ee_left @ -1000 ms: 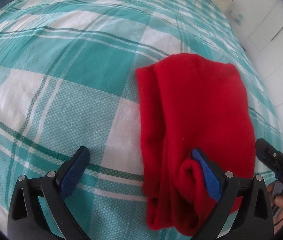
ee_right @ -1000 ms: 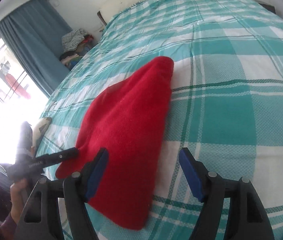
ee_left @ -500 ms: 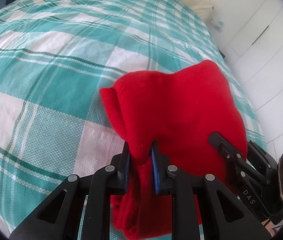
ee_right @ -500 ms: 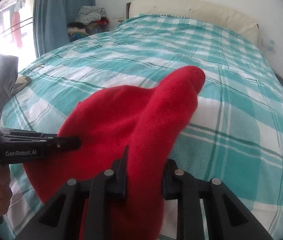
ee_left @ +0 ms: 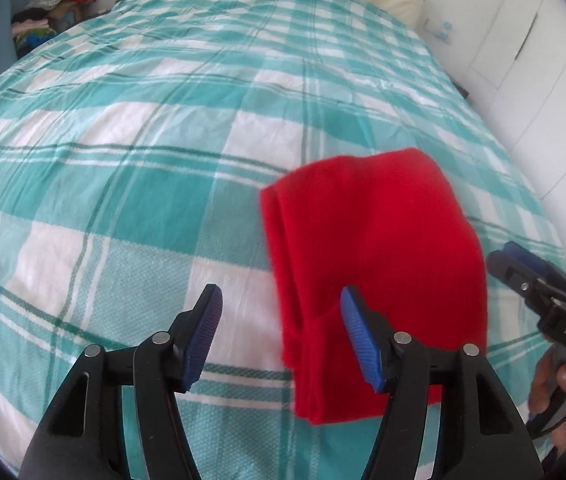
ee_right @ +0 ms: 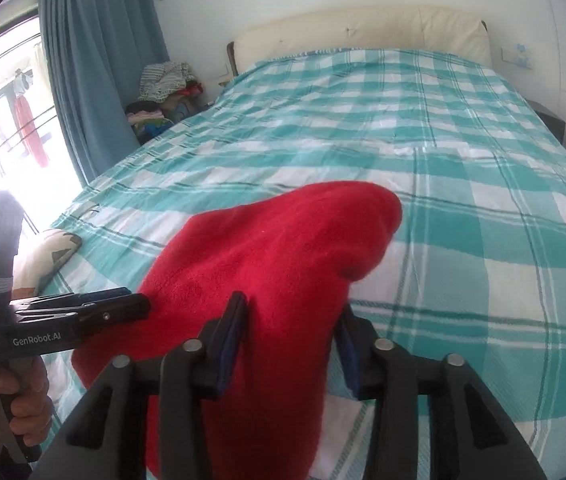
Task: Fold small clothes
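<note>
The red cloth (ee_left: 375, 240) lies folded on the bed (ee_left: 163, 128), at 1 o'clock from the left gripper (ee_left: 279, 336), whose jaws stand apart, empty, straddling its left edge, probably just released. The right gripper (ee_right: 291, 344) is parted too, with cloth bunched between its pads; whether they touch it is hidden

We cannot see the near end of the red cloth (ee_right: 267, 280) in the right wrist view: it runs under the right gripper (ee_right: 289, 340) and off the bottom edge. In the left wrist view the left gripper (ee_left: 279, 334) hides its lower right corner. The clothes pile (ee_right: 163, 92) by the curtain (ee_right: 95, 72) is too small to sort out.
</note>
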Demonstrator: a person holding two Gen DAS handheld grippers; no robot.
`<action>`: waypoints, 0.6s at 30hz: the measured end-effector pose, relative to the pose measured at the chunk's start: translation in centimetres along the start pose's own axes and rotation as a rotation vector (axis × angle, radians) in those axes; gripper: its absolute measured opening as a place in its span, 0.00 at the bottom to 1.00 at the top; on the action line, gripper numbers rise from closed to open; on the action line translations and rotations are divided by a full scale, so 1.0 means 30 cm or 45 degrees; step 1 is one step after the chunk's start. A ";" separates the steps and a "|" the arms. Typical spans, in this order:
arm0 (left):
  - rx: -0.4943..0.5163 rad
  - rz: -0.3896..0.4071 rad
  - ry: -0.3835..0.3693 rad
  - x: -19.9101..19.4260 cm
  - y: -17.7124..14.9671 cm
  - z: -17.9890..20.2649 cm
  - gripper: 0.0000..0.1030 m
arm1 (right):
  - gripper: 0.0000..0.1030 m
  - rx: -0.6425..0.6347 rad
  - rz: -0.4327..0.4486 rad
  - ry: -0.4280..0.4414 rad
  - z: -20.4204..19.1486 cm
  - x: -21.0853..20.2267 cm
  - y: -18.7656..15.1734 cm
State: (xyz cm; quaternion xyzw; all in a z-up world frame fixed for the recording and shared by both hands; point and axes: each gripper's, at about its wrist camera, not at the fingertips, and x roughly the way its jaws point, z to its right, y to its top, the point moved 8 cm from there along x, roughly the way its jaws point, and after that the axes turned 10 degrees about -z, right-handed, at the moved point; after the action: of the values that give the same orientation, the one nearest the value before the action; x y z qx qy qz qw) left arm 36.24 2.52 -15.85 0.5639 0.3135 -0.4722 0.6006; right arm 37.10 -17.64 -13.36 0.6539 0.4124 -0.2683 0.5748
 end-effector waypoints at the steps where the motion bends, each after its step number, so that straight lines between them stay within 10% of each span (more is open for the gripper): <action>1: 0.012 0.006 0.043 0.004 -0.047 -0.014 0.62 | 0.80 0.029 -0.032 -0.031 0.058 0.006 -0.055; 6: 0.124 0.170 0.304 -0.130 -0.201 -0.017 0.96 | 0.87 0.078 -0.059 -0.148 0.239 -0.120 -0.265; 10: 0.223 0.329 0.484 -0.287 -0.250 0.056 0.99 | 0.92 0.043 -0.024 -0.178 0.210 -0.277 -0.344; 18: 0.134 0.333 0.413 -0.491 -0.371 0.151 0.99 | 0.94 -0.131 0.009 -0.138 -0.015 -0.524 -0.440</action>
State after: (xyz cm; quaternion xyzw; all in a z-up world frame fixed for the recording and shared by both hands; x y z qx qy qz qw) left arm 20.03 2.17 -5.95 0.6990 0.3052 -0.3089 0.5682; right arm 17.75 -20.84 -7.31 0.6096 0.3916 -0.2796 0.6299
